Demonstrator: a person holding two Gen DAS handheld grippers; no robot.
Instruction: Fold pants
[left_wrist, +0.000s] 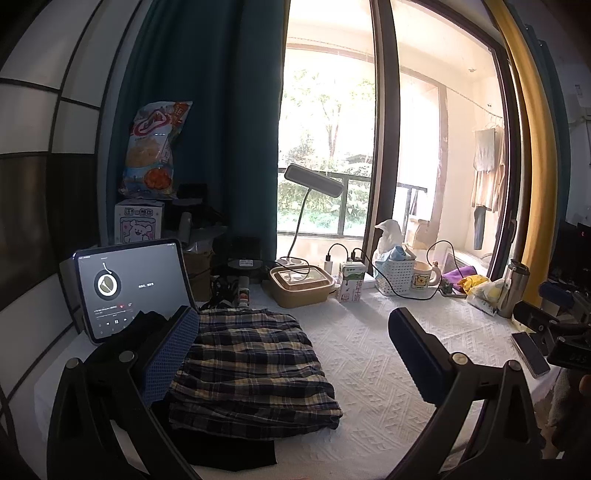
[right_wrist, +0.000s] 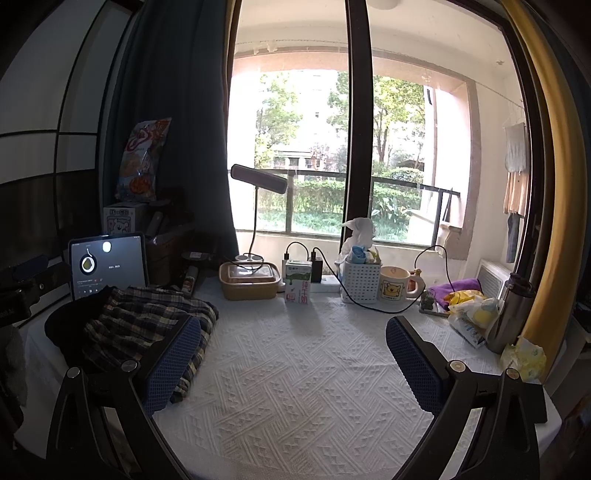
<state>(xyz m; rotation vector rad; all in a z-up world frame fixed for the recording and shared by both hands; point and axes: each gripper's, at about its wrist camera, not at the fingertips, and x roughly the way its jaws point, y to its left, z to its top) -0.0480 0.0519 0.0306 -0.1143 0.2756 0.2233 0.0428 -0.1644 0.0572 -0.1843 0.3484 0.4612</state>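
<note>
Plaid pants (left_wrist: 251, 365) lie folded in a neat stack on top of a black garment (left_wrist: 229, 450) at the left side of the white textured surface (left_wrist: 369, 350), just in front of a lit tablet (left_wrist: 129, 284). Left tongs (left_wrist: 295, 354) hover with jaws wide apart and nothing between them, the left pad overlapping the stack's edge in view (contact cannot be told). Right tongs (right_wrist: 293, 360) are likewise spread and empty above bare cloth, with a milk carton (right_wrist: 297, 282), white basket (right_wrist: 362, 280) and bear mug (right_wrist: 397, 284) beyond by the window.
</note>
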